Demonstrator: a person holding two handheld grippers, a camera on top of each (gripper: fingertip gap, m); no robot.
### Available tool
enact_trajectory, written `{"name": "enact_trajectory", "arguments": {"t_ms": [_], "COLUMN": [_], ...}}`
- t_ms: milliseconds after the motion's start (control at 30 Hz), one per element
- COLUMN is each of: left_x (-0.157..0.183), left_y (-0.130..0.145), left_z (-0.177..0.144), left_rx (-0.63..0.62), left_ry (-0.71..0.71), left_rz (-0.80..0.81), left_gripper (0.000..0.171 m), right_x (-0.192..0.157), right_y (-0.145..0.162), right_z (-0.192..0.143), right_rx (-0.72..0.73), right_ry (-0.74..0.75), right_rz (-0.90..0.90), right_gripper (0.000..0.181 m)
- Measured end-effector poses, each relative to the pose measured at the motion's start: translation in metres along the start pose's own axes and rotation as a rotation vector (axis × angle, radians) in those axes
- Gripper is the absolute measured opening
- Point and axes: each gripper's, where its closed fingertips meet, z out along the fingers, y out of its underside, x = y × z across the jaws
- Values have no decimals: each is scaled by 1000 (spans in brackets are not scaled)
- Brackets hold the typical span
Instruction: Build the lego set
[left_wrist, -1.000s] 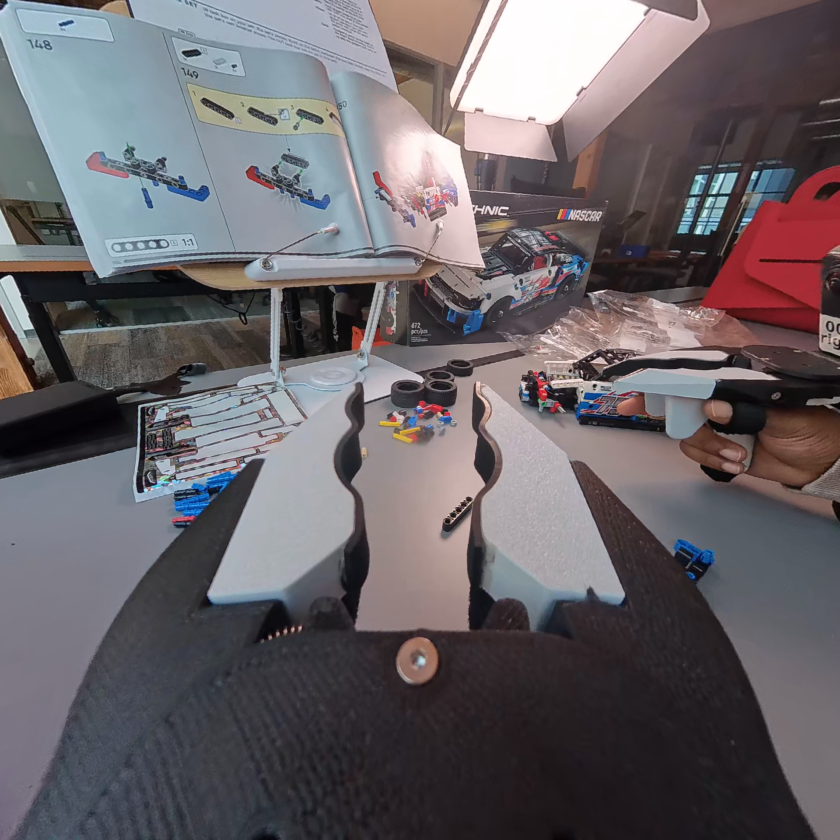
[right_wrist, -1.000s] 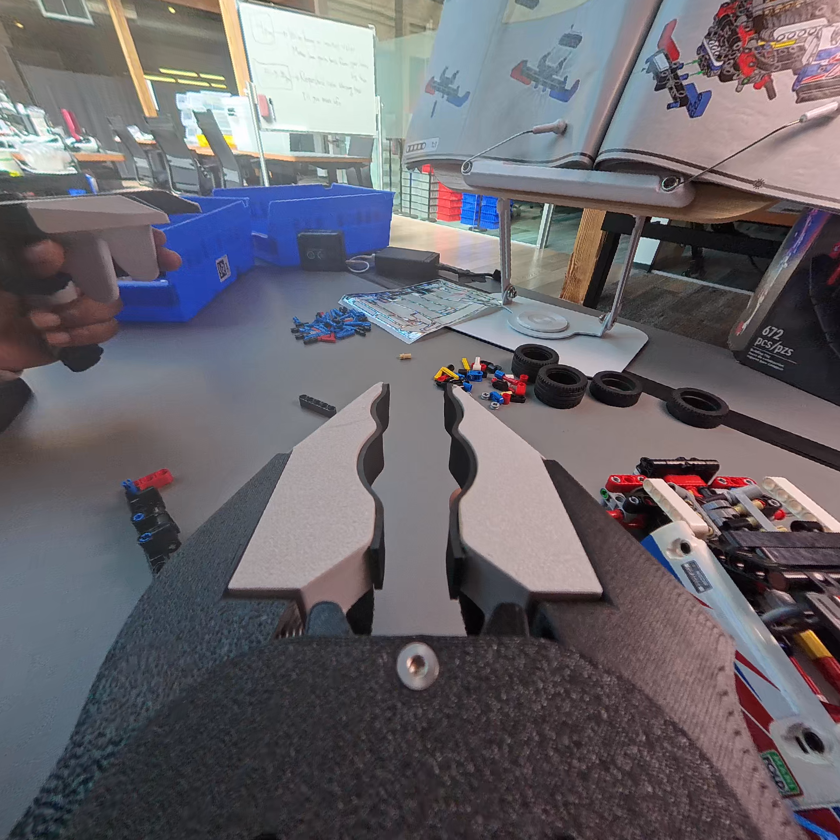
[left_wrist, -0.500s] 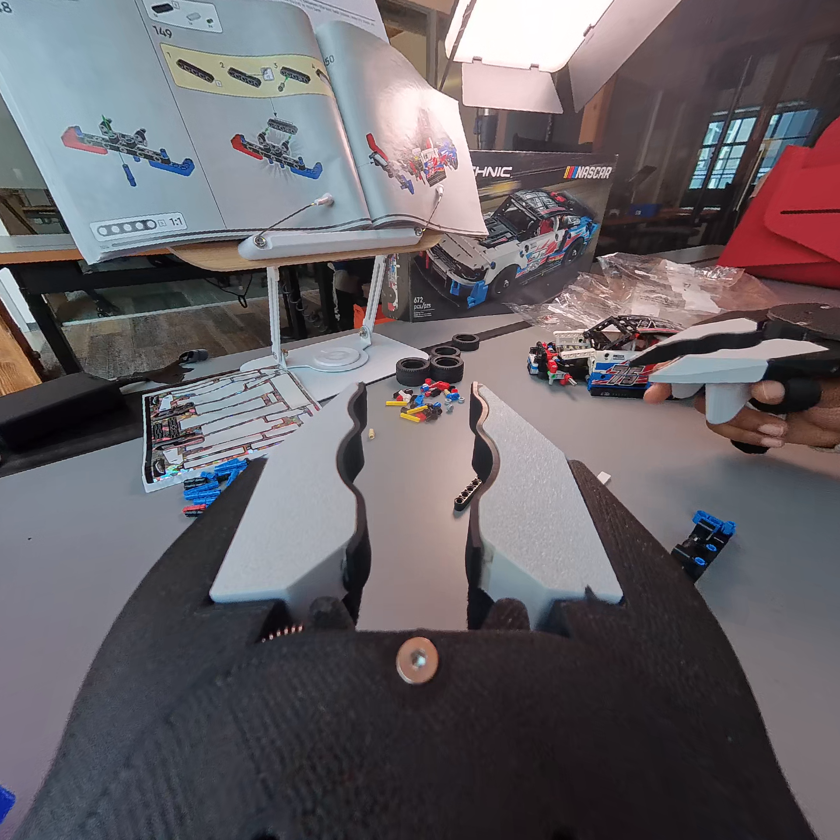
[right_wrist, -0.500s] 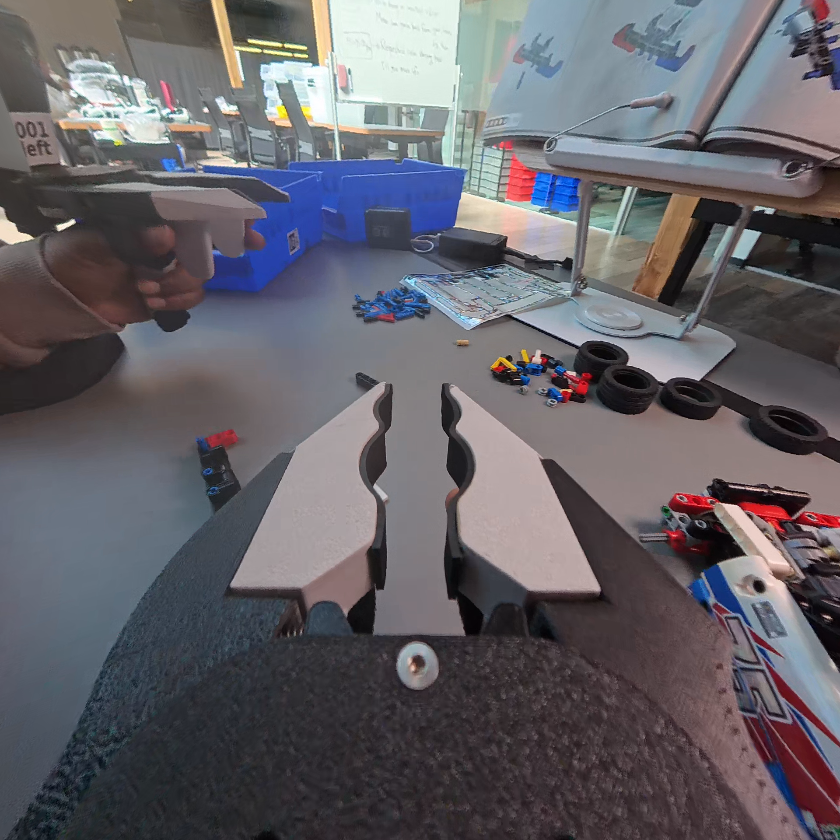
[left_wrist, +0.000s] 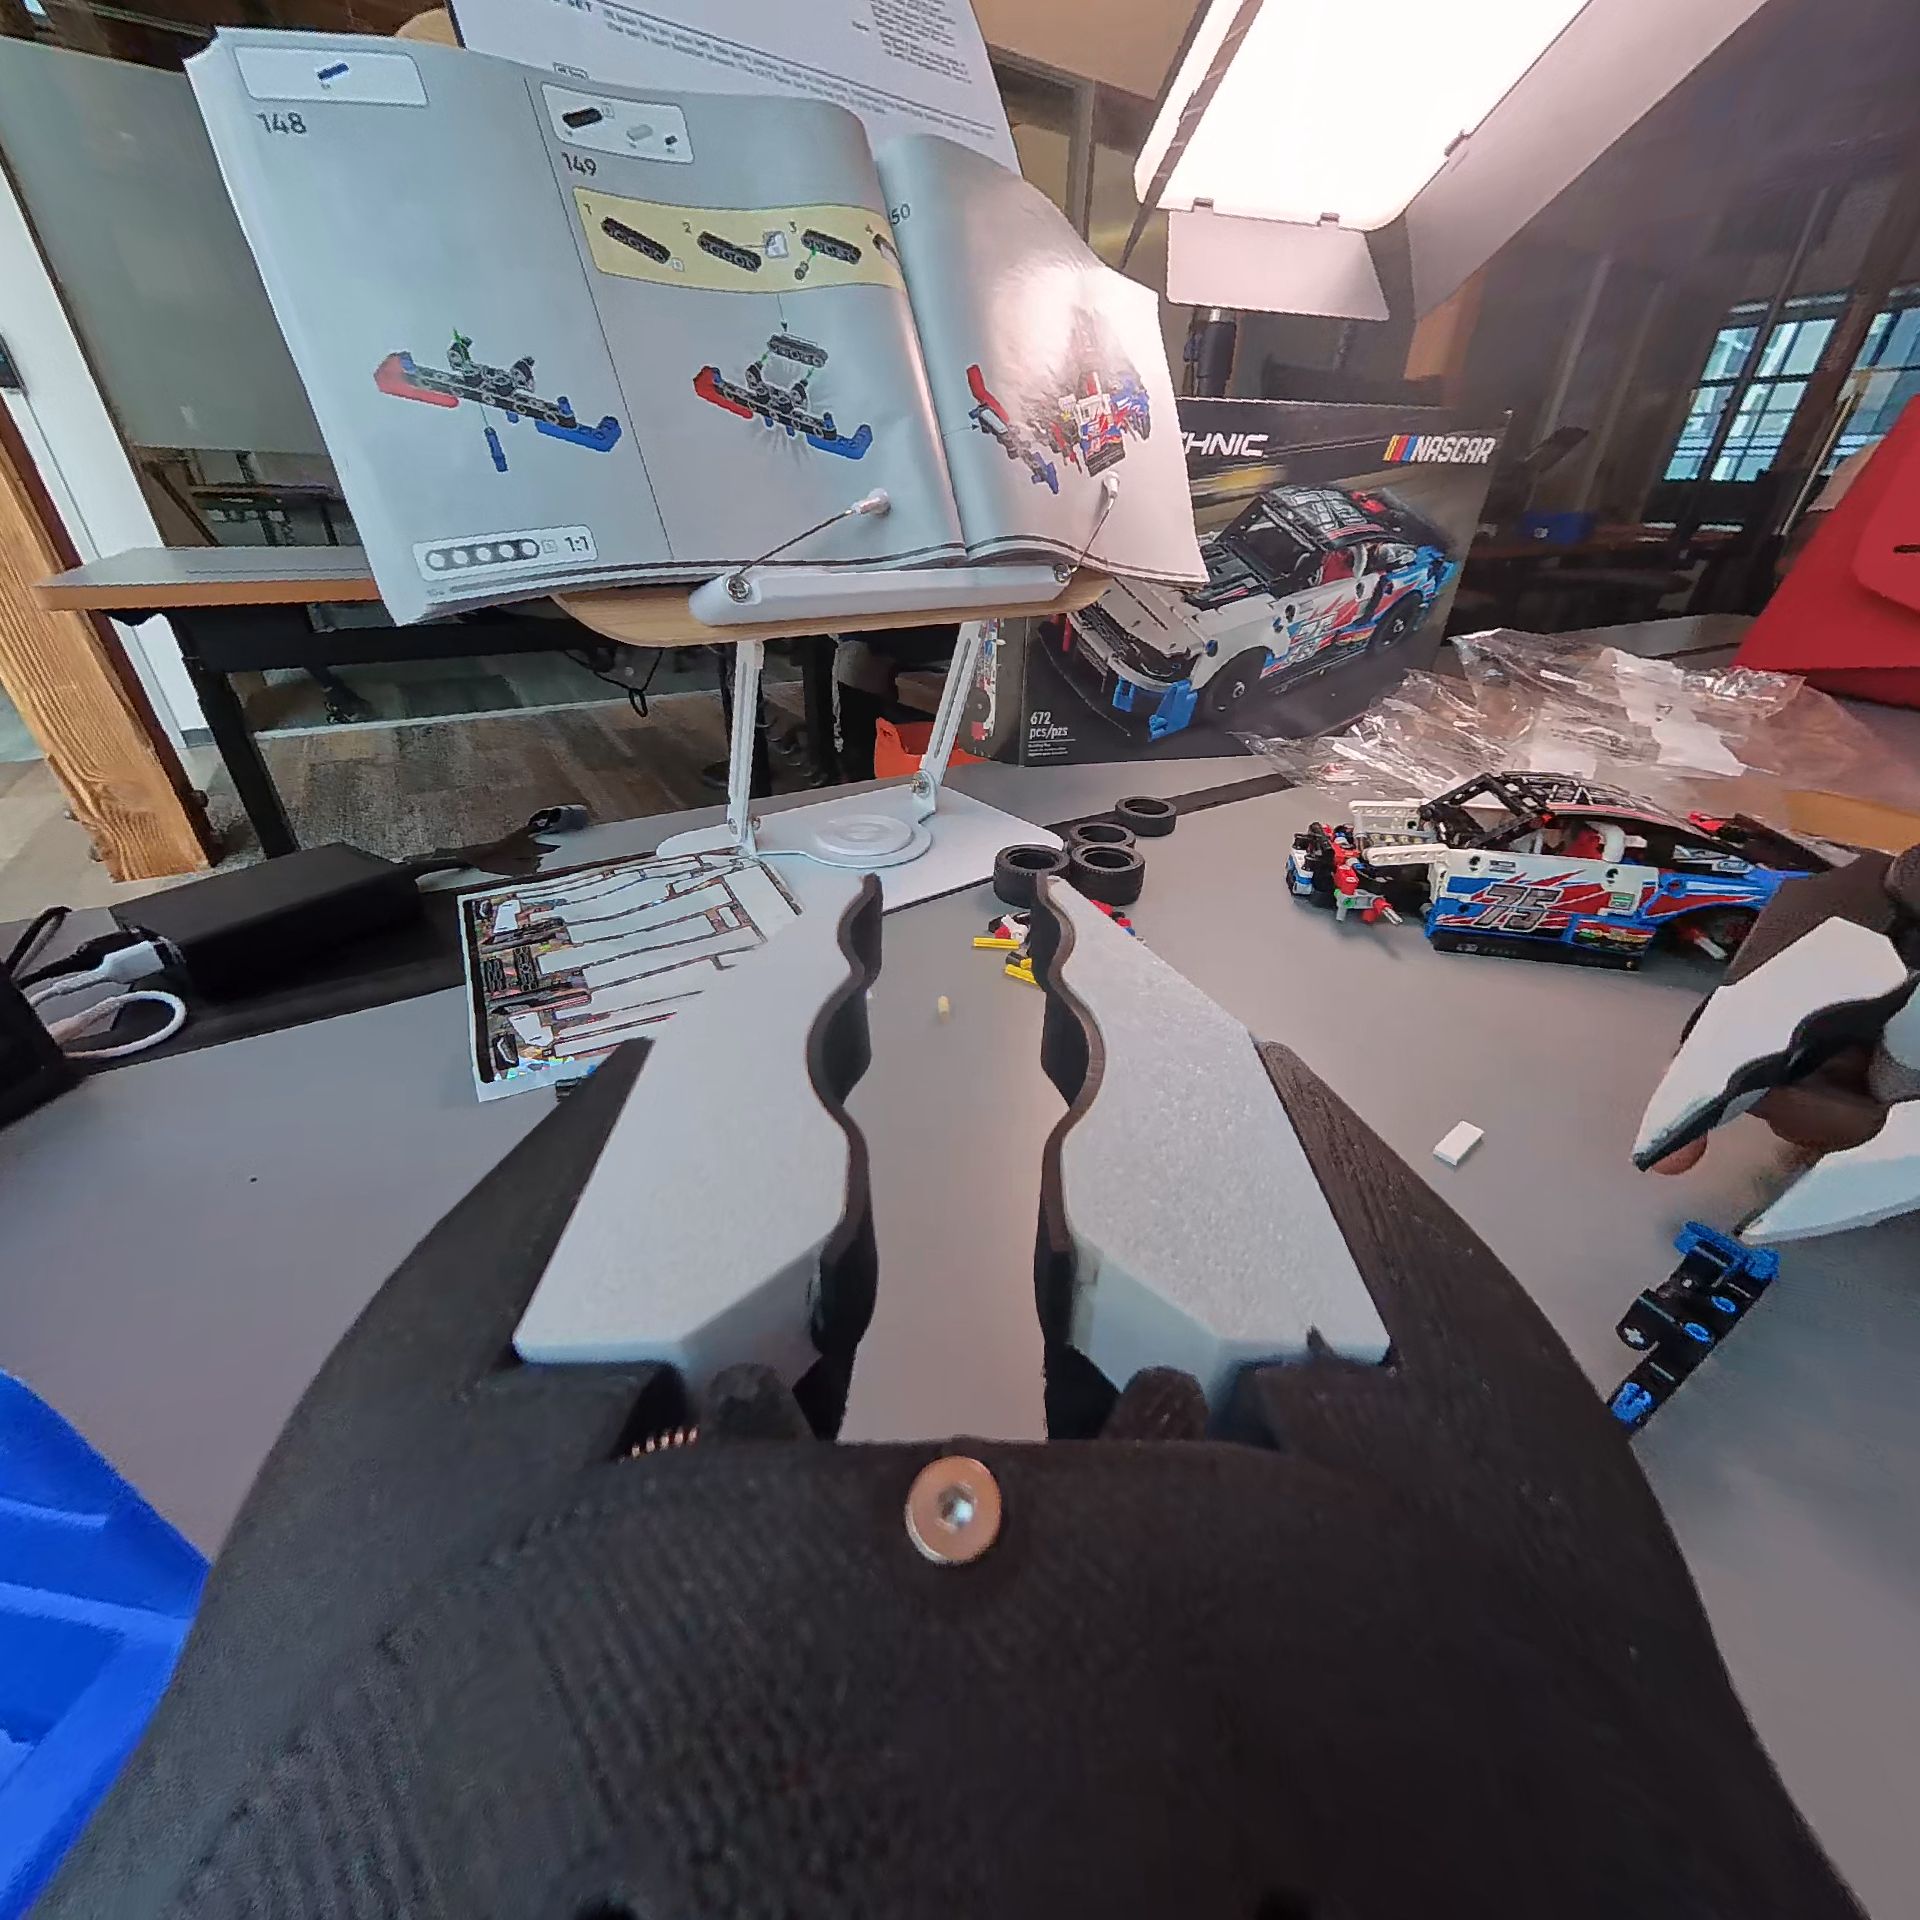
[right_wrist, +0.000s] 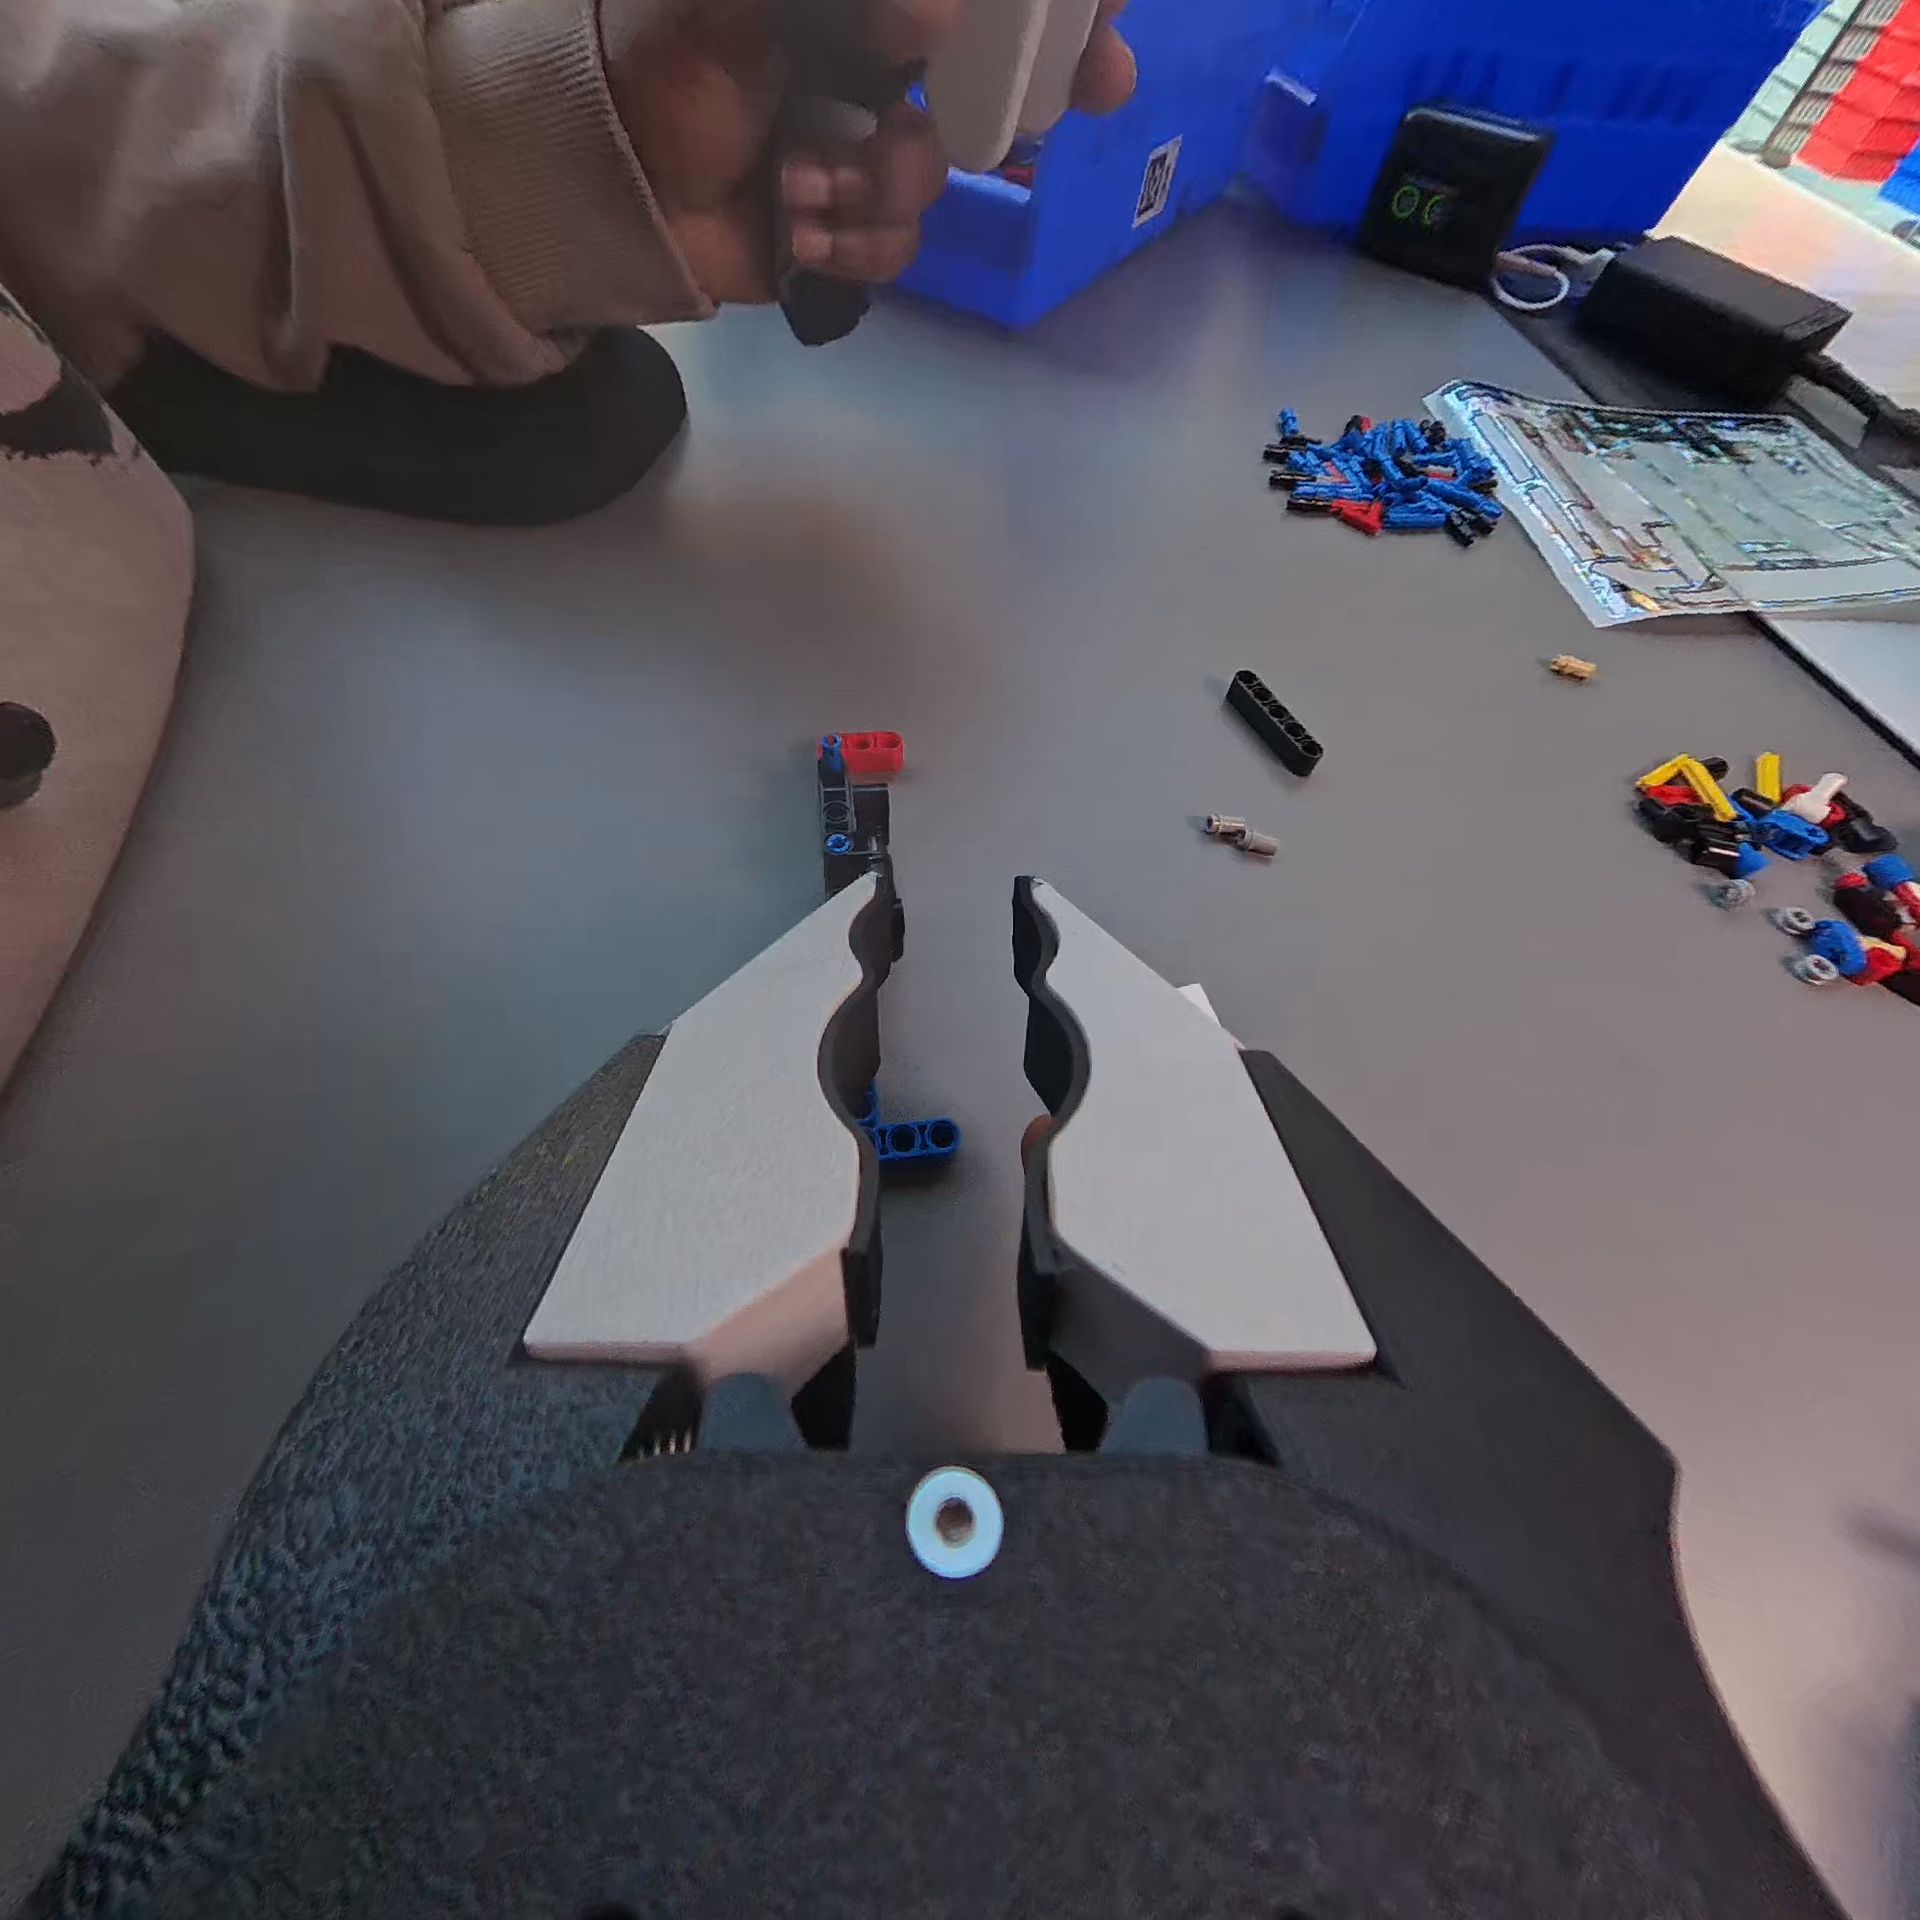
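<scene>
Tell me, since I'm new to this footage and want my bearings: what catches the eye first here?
The open instruction booklet on its stand dominates the back of the grey table, with the half-built race car model to its right. Nearer, the right gripper hangs open over a black beam assembly with red and blue ends, and a loose black beam lies just beyond.

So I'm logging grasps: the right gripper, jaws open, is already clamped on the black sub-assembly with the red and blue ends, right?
Not clamped. The right wrist view shows the right gripper with jaws open, hanging over the black sub-assembly with the red and blue ends, which lies on the grey table partly under the left finger. Nothing sits between the jaws.
</scene>
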Motion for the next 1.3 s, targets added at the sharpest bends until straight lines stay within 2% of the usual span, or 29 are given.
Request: {"name": "enact_trajectory", "arguments": {"t_ms": [133,433,600,800,933,1133,1300], "left_x": [7,26,37,51,64,117,136], "left_y": [6,21,32,42,47,66,83], "left_z": [3,8,10,12,10,-4,-7], "left_rx": [-23,-102,-153,-198,-221,-326,-372], "left_ry": [33,105,157,213,297,602,641], "left_rz": [3,84,84,134,115,48,174], "left_gripper": [22,22,22,23,27,48,50], "right_x": [-7,-17,-17,-16,-11,-6,-10], "right_y": [8,17,18,14,8,1,22], "right_z": [5,11,12,10,5,0,5], "right_rx": [-62,-135,-143,-118,-68,-20,-152], "right_ry": [-29,-76,-65,-61,-67,-77,-58], "right_rz": [-2,14,1,-13,45,110,18], "right_gripper": [21,18,6,5,5,5,5]}}
